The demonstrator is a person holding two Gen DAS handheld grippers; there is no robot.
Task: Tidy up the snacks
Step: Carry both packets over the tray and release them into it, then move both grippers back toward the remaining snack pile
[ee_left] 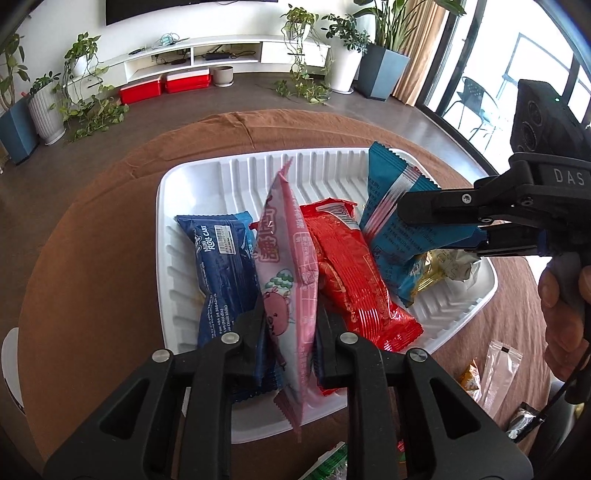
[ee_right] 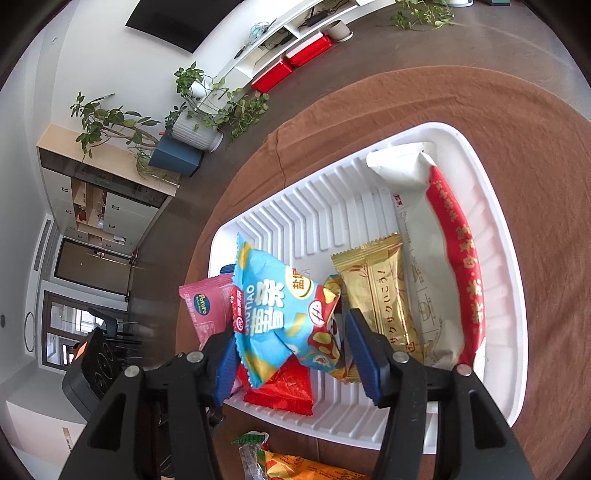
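Currently the white tray (ee_left: 192, 177) sits mid-tabletop (ee_left: 92, 229). Going left to right: a dark blue roll-cake pack (ee_left: 225, 273) lies flat at 9 o'clock; the left tongs (ee_left: 291, 325) pinch the pink packet (ee_left: 291, 266) on edge, apparently to slot it beside the red pack (ee_left: 354, 273); the right tongs (ee_right: 291, 350) grip the light blue packet (ee_right: 273, 314) above the tray at 3 o'clock, likely for placing.

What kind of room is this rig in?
Likely a home living room: a low white media console under a wall-mounted screen, potted plants along the wall, and a brown-clothed table holding the snack tray.
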